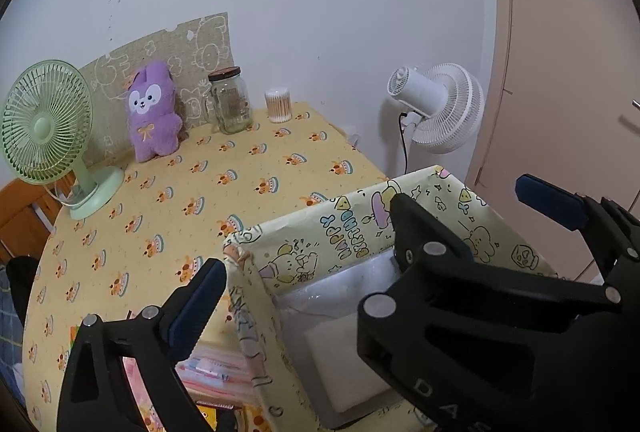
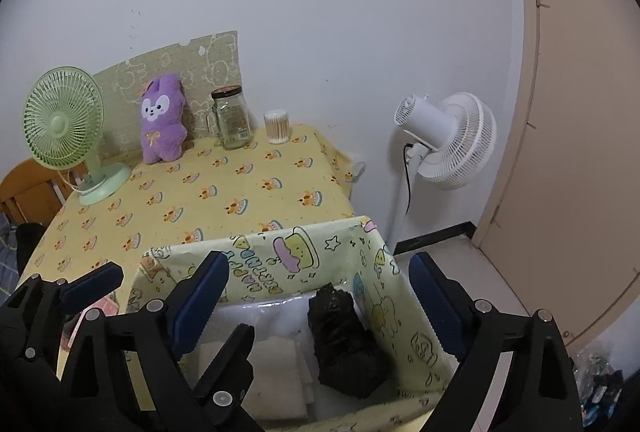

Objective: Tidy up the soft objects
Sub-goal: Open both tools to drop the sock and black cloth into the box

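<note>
Plush (image 2: 162, 120) purple, upright; grippers (image 2: 316, 296) spread.

Plush (image 2: 162, 118) between fan (image 2: 64, 124) and jar (image 2: 232, 118) — bundle (image 2: 344, 340) in box (image 2: 320, 256).

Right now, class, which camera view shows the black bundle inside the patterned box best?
The right wrist view: the black bundle lies fully visible in the patterned box, beside a folded white cloth. In the left wrist view, a gripper blocks that side of the box; the bundle is hidden.
</note>
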The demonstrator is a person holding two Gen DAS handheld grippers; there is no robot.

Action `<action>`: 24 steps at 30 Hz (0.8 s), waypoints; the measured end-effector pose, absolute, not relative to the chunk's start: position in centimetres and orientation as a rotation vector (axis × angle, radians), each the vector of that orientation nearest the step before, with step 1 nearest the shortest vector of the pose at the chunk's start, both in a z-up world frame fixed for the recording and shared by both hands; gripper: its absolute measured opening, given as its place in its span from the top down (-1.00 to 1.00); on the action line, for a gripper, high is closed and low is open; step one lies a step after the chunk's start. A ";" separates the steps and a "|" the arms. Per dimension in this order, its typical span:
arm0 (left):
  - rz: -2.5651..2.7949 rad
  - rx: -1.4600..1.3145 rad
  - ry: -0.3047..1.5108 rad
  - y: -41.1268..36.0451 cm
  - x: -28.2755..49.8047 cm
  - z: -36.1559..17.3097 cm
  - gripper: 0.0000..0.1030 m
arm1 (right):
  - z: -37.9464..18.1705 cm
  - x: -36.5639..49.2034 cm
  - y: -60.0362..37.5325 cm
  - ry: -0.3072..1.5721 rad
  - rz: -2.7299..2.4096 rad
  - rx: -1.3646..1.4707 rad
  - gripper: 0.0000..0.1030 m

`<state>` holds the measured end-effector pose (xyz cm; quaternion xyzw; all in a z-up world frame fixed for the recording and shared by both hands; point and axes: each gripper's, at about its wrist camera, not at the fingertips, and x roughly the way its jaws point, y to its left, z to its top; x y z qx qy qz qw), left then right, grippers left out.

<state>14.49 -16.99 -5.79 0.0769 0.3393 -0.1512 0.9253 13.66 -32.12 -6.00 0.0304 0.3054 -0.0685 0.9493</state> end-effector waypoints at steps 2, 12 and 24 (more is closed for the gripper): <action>-0.310 0.150 0.694 -16.6 14.3 -5.6 -0.97 | -5.7 13.3 -31.8 0.614 -0.157 0.056 -0.82; -0.321 0.129 0.633 -13.9 12.4 -4.1 -0.97 | -3.8 11.4 -29.1 0.555 -0.178 0.037 -0.86; -0.266 0.120 0.581 -10.0 10.4 -3.0 -0.97 | -2.7 9.8 -25.2 0.542 -0.138 0.036 -0.86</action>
